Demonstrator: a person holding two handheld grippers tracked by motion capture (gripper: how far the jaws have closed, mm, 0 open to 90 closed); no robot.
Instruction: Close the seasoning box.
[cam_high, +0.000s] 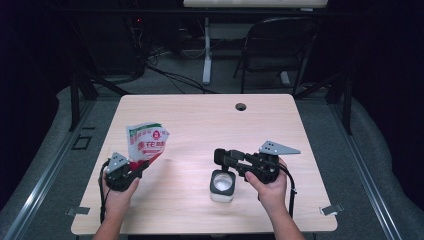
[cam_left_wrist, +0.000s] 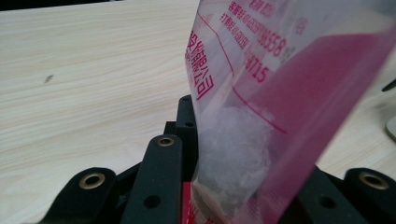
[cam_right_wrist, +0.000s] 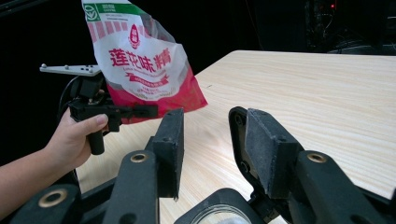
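A red-and-white plastic bag (cam_high: 147, 141) with red printed characters stands tilted above the table's left side, white granules showing at its bottom (cam_left_wrist: 233, 149). My left gripper (cam_high: 144, 168) is shut on the bag's lower corner, and the right gripper view shows it too (cam_right_wrist: 135, 111), held in a hand. A small clear jar (cam_high: 222, 185) with white contents sits open near the front middle. My right gripper (cam_high: 220, 157) hovers just over the jar's far rim (cam_right_wrist: 215, 217), open (cam_right_wrist: 210, 126), with nothing between its pads.
The wooden table (cam_high: 210, 120) has a round cable hole (cam_high: 241, 106) near its far edge. Beyond it on the dark floor stand a folding chair (cam_high: 277, 45) and a white desk leg (cam_high: 206, 55). Metal clips (cam_high: 331, 209) sit at the front corners.
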